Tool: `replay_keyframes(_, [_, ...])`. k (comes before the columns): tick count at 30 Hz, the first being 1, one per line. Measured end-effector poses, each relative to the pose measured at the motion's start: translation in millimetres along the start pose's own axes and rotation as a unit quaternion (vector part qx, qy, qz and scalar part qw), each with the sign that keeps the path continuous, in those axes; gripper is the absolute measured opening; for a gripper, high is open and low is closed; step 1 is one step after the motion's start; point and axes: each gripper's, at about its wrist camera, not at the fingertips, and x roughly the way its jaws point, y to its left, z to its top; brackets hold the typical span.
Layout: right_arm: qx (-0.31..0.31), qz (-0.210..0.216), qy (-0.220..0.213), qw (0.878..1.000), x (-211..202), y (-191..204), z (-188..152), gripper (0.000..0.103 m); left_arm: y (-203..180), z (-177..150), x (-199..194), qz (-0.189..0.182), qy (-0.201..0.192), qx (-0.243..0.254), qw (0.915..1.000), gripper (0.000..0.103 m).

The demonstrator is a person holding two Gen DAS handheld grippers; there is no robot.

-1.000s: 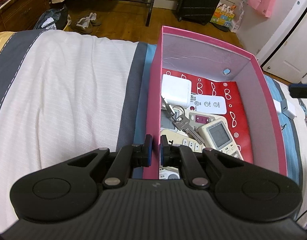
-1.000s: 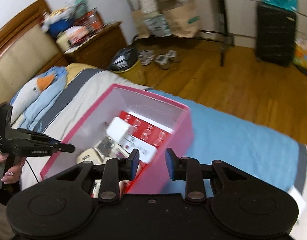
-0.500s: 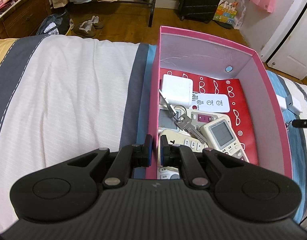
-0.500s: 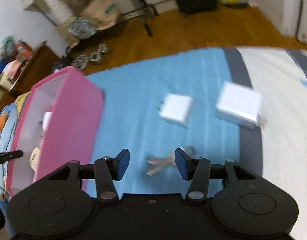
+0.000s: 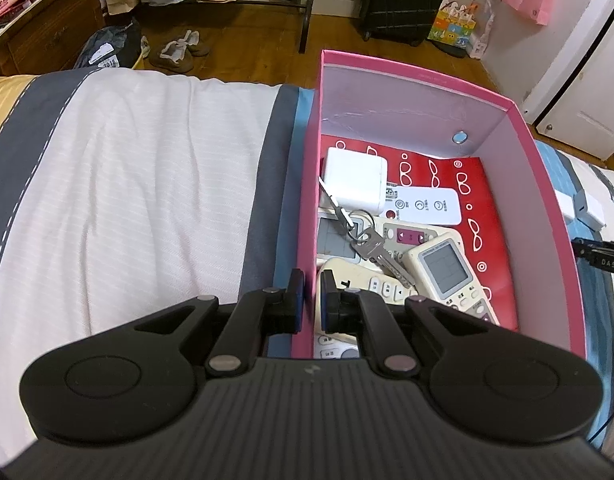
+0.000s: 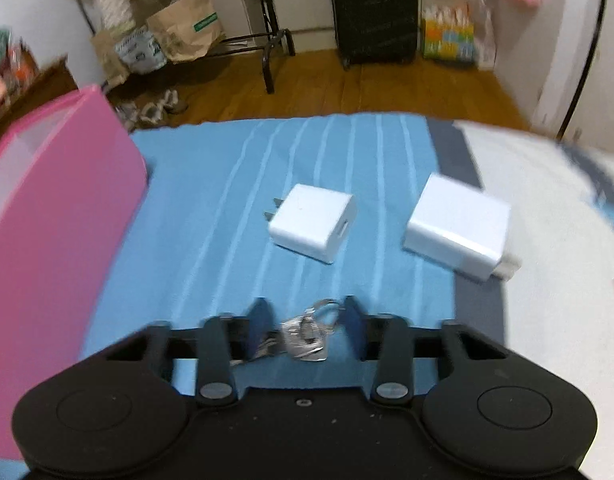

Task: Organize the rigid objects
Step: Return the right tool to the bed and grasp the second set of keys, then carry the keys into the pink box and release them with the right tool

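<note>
Here, key bunch between wide right jaws, untouched, left jaws pinching pink box wall.

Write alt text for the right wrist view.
The right gripper, jaws open, straddles a bunch of keys on the blue bedspread. Beyond lie two white chargers; the pink box stands at left.

Keys before two chargers, box to their left.
</note>
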Motion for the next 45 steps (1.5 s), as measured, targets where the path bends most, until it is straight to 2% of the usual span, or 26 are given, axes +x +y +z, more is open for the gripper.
replay_keyframes(1, [-0.002, 0.003, -0.007, 1.000, -1, -2, 1, 0.009, 0, 0, 0, 0.000, 0.000, 0.000, 1.0000, 0.006])
replay_keyframes(3, [-0.001, 0.012, -0.023, 1.000, -6, -7, 2, 0.006, 1, 3, 0, 0.000, 0.000, 0.000, 1.0000, 0.006])
replay_keyframes(6, [-0.002, 0.036, -0.044, 0.998, -20, -10, 0, 0.006, 1, 4, 1, 0.001, 0.001, 0.000, 1.0000, 0.006])
replay_keyframes(13, [0.000, 0.064, -0.074, 0.995, -46, 2, 5, 0.006, 2, 7, 2, 0.003, 0.002, -0.003, 1.0000, 0.006])
replay_keyframes(24, [-0.023, 0.087, -0.102, 0.991, -80, 26, 13, 0.006, 0, 6, 1, 0.011, -0.001, -0.008, 0.9999, 0.006])
replay_keyframes(32, [-0.044, 0.125, -0.156, 0.979, -131, 63, 32, 0.006, 6, 5, -1, 0.000, -0.010, -0.015, 0.9998, 0.004])
replay_keyframes(38, [-0.103, 0.148, -0.185, 0.966, -160, 104, 45, 0.006, 13, 6, 0, -0.016, -0.009, -0.031, 0.9994, 0.005])
replay_keyframes(41, [-0.129, 0.159, -0.182, 0.962, -165, 123, 48, 0.006, 10, 6, 0, -0.013, -0.010, -0.023, 0.9996, 0.005])
replay_keyframes(45, [-0.152, 0.193, -0.159, 0.956, -161, 144, 52, 0.006, 9, 6, 1, -0.015, -0.011, -0.011, 0.9998, 0.005])
